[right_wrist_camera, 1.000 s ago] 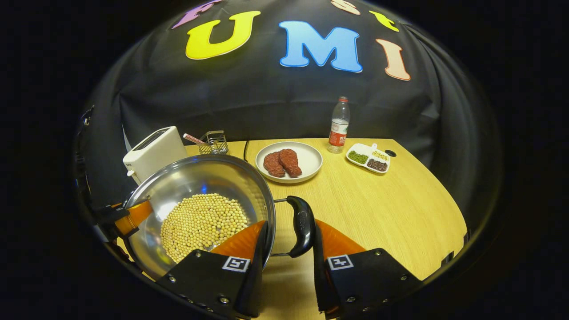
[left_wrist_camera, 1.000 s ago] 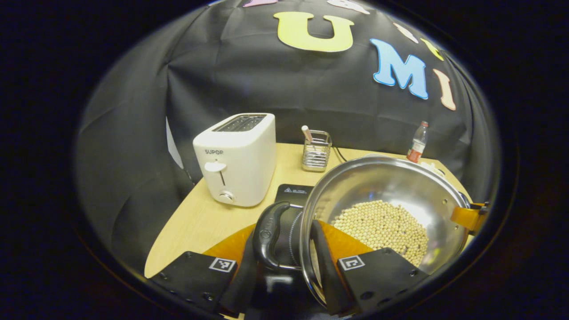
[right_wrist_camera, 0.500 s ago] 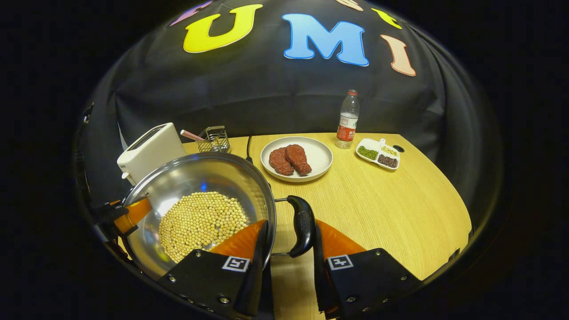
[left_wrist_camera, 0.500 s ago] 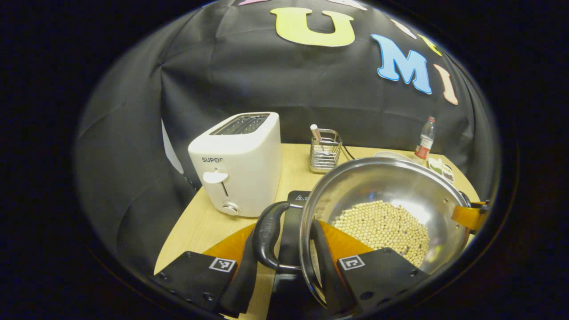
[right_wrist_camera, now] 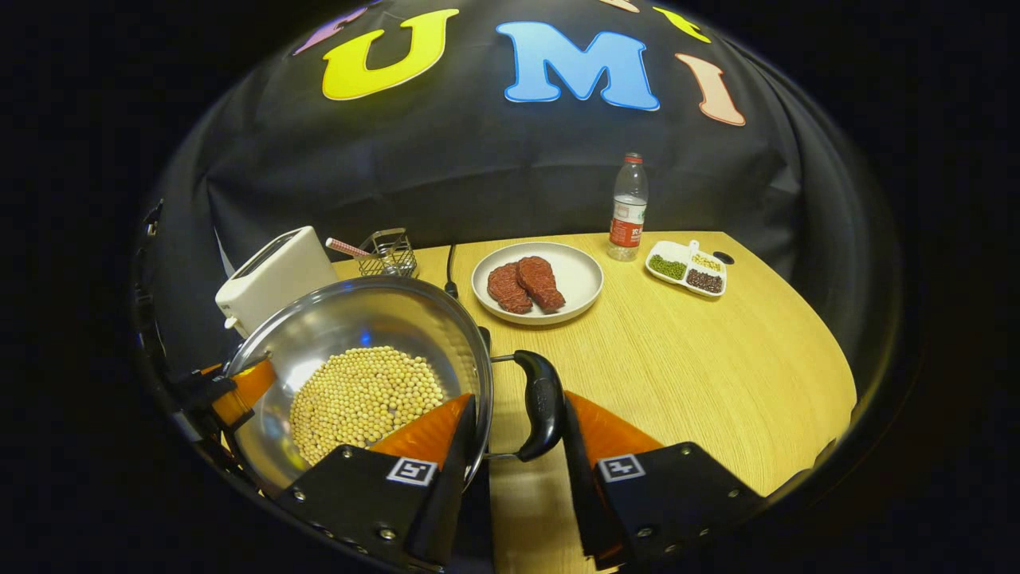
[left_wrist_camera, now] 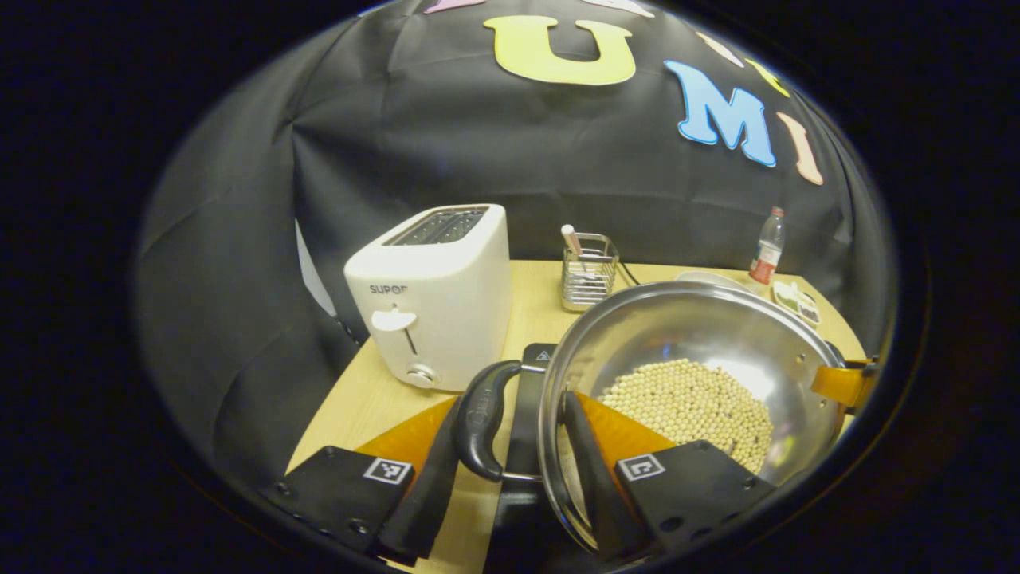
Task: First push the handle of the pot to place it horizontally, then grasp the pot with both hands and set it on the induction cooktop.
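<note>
A steel pot (left_wrist_camera: 701, 343) holding soybeans (left_wrist_camera: 689, 402) hangs between both grippers. My left gripper (left_wrist_camera: 506, 454) is shut on the pot's black left handle (left_wrist_camera: 482, 418), one finger outside the handle and the other inside the rim. In the right gripper view, my right gripper (right_wrist_camera: 514, 446) is shut the same way on the right handle (right_wrist_camera: 542, 402) of the pot (right_wrist_camera: 358, 335). The black induction cooktop (left_wrist_camera: 535, 356) lies under the pot's left side. Whether the pot's base touches the cooktop is hidden. The other gripper's orange finger shows at the far rim in each view.
A white toaster (left_wrist_camera: 430, 299) stands left of the cooktop, with a wire holder (left_wrist_camera: 588, 271) behind it. A plate of meat (right_wrist_camera: 537, 281), a bottle (right_wrist_camera: 628, 209) and a divided dish (right_wrist_camera: 687, 269) sit at the back right. Bare tabletop (right_wrist_camera: 701, 375) lies to the right.
Both grippers have carried the pot a little toward the toaster and the back of the table, over the cooktop. Both grips are unchanged.
</note>
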The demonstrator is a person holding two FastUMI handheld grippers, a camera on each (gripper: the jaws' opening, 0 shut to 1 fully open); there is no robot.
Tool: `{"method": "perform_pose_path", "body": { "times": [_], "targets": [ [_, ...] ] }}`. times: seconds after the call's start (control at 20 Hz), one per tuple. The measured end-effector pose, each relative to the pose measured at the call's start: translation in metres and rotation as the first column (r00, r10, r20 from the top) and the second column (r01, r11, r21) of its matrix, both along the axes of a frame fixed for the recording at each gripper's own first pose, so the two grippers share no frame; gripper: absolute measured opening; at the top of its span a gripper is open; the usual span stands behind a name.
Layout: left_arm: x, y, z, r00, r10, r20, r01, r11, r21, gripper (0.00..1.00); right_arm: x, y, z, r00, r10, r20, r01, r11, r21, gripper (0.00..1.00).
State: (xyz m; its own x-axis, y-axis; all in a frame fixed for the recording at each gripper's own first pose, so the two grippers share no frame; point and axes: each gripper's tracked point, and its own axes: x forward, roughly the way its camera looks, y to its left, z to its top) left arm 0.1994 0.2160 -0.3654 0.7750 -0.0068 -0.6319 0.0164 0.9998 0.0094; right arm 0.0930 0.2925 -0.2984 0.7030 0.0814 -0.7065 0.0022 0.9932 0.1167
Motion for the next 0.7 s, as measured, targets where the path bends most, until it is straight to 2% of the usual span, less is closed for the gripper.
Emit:
{"method": "perform_pose_path", "body": {
  "times": [0.05,0.15,0.2,0.25,0.3,0.35,0.5,0.7],
  "targets": [
    [0.003,0.001,0.009,0.999,0.000,0.039,-0.001,1.000,0.018,0.89,0.005,-0.002,0.007,0.999,0.005,0.037,-0.005,1.000,0.008,0.62],
    [0.006,-0.002,0.036,0.994,0.005,0.109,-0.009,1.000,0.027,1.00,0.009,-0.008,0.025,0.996,0.008,0.094,-0.010,1.000,0.017,0.86],
    [0.007,-0.003,0.049,0.989,0.010,0.145,-0.016,0.999,0.039,0.99,0.007,-0.013,0.036,0.993,0.007,0.114,-0.010,1.000,0.022,0.97],
    [0.007,-0.007,0.062,0.985,0.005,0.172,-0.013,0.999,0.047,0.99,0.008,-0.019,0.045,0.990,0.006,0.140,-0.011,0.999,0.031,0.98],
    [0.006,-0.014,0.076,0.979,-0.006,0.201,-0.005,0.998,0.055,0.94,0.008,-0.028,0.058,0.985,0.004,0.174,-0.010,0.999,0.035,0.98],
    [0.005,-0.024,0.090,0.973,-0.016,0.232,0.003,0.998,0.057,0.99,0.010,-0.039,0.072,0.977,0.001,0.213,-0.008,0.999,0.031,0.98],
    [-0.002,-0.066,0.132,0.956,-0.028,0.293,0.025,1.000,0.014,0.99,0.005,-0.078,0.101,0.957,0.008,0.291,-0.005,1.000,-0.014,0.98],
    [-0.027,-0.128,0.185,0.932,-0.012,0.363,0.033,0.998,-0.052,0.99,-0.015,-0.134,0.133,0.926,0.023,0.376,-0.016,1.000,-0.024,0.98]
  ]
}}
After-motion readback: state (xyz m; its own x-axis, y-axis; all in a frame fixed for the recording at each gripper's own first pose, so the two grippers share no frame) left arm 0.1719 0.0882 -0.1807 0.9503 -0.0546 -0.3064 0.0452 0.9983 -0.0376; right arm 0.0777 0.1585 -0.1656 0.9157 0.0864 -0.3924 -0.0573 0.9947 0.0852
